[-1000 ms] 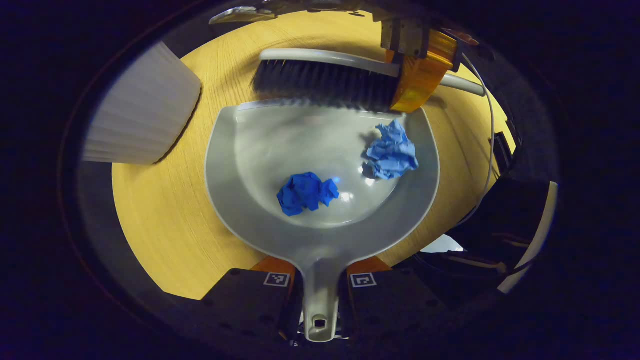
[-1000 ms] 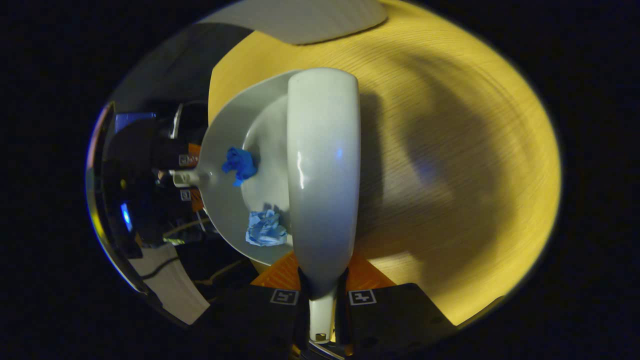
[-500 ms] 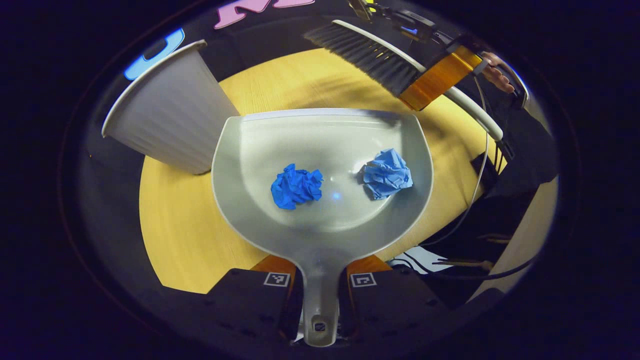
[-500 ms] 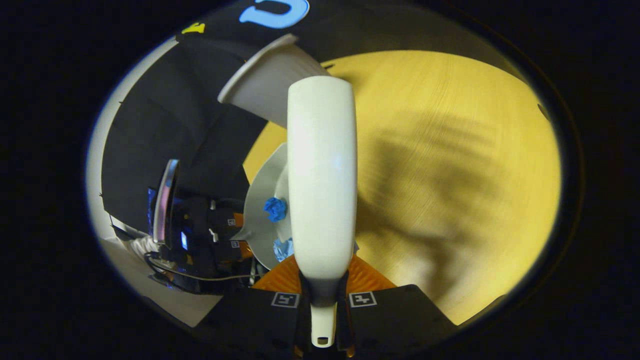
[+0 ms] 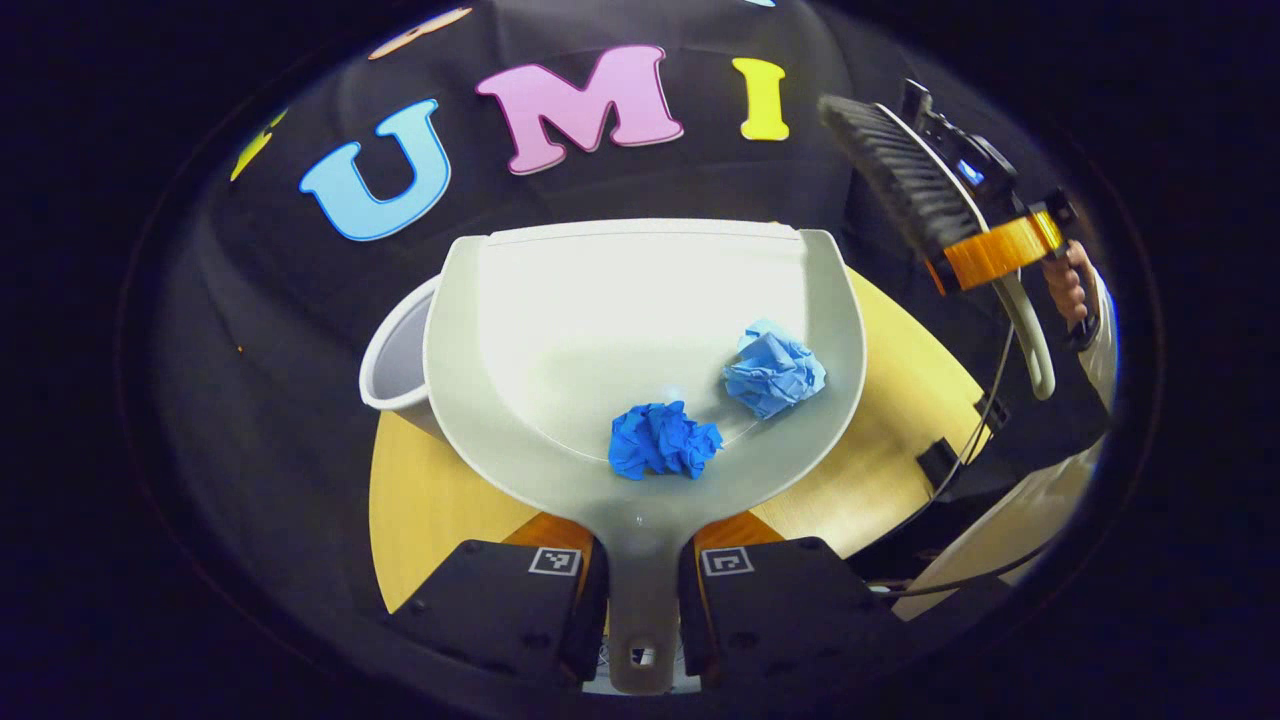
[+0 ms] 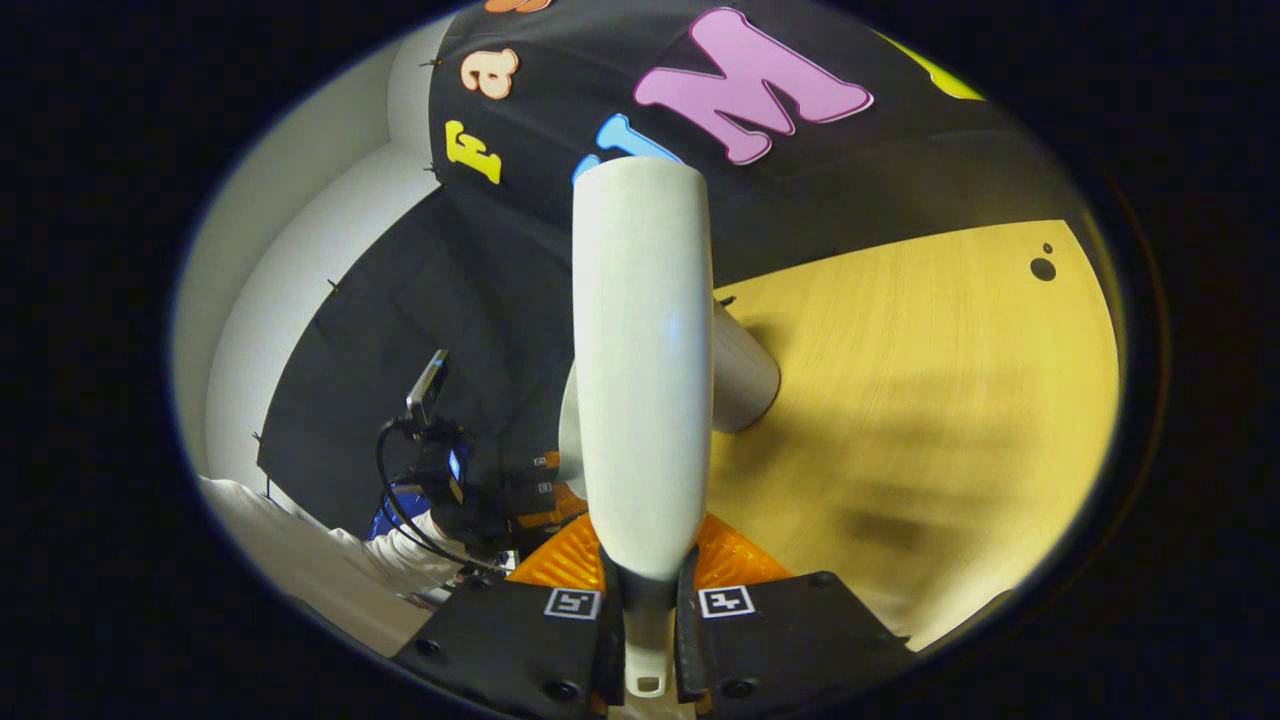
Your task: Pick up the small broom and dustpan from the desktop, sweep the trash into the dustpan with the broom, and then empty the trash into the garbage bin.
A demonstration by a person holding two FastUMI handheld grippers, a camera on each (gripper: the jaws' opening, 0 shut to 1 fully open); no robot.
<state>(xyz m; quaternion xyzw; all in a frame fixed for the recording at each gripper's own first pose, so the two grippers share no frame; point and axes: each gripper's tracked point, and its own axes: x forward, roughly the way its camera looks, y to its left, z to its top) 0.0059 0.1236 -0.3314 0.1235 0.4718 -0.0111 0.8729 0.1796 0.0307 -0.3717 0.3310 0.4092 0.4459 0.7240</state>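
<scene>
Clamped on the handle of the grey dustpan (image 5: 640,330), the left gripper (image 5: 640,585) holds it, with two crumpled blue paper balls (image 5: 664,440) inside, over the white garbage bin (image 5: 395,365) at the far left, while the right gripper (image 6: 645,600) pinches the broom (image 6: 640,350) raised above the wooden desktop (image 6: 930,400).

The pale grey dustpan (image 5: 640,330) is up off the wooden desktop (image 5: 440,500), handle pointing back, with a dark blue paper wad (image 5: 662,441) and a lighter blue one (image 5: 773,368) sitting inside. White bin (image 5: 392,360) peeks out just behind its left edge. Small broom (image 5: 905,175) is raised off to the right, bristles dark, white back (image 6: 642,350)
</scene>
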